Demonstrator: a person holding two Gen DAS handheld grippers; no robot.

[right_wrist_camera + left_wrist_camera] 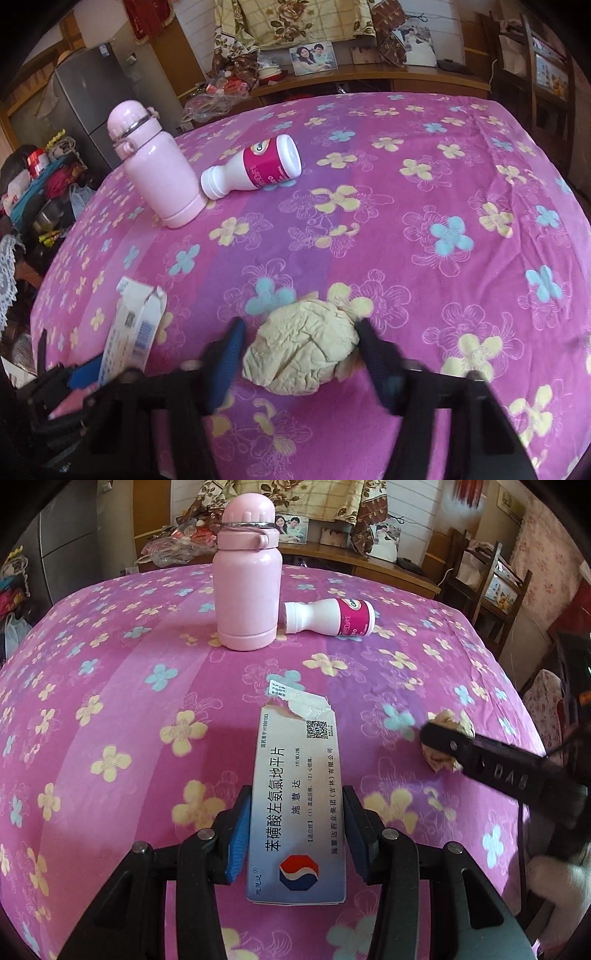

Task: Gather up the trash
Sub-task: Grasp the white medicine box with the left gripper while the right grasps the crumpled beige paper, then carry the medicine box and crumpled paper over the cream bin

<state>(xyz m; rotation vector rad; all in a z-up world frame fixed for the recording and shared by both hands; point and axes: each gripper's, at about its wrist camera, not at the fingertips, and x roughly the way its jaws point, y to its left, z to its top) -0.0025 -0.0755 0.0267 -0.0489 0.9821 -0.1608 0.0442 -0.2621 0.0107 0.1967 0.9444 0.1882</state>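
Observation:
A white-and-blue medicine box [295,812] with a torn end flap sticks out ahead of my left gripper [295,794], which is shut on its two long sides. To its right a crumpled cream paper ball [306,350] lies on the cloth. My right gripper [301,325] straddles it, and both blurred fingers touch its sides. The left wrist view shows one of the right gripper's black fingers [480,760] across the ball [448,716]. In the right wrist view the box [136,332] shows at the lower left.
A pink flowered cloth [443,184] covers the table. At its far side a pink flask [247,590] stands upright, with a white bottle with a magenta label [332,616] on its side beside it. Wooden shelves and chairs [491,587] stand beyond the table's right edge.

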